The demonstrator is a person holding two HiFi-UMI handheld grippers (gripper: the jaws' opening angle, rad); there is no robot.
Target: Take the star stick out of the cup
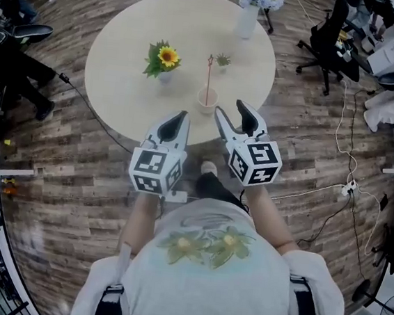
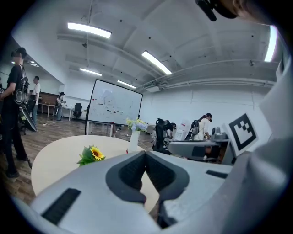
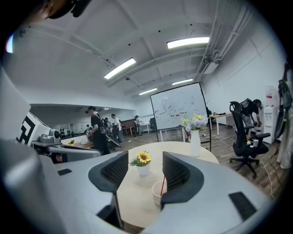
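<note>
the right gripper (image 3: 145, 176) has its jaws apart with nothing between them; the left gripper (image 2: 146, 159) has its tips together and is empty too. both hang at the near edge of the table (image 1: 124, 55), short of the cup (image 1: 207, 99), which sits close to that edge, just ahead of the right gripper. the stick (image 1: 208, 74) stands in the cup, beside the sunflower (image 1: 167, 58)

we judge the step in hand to be the reach. we would bring the open right jaws forward to straddle the thin shaft above the cup's rim, close gently but fully since the shaft is slim, then lift straight up along it so the cup does not tip or drag; the left gripper could steady the cup if it shifts

the stick's long axis is close to vertical: star end up, lower end down in the cup, with a slight lean. from the right gripper view its top is hidden behind the right jaw
</note>
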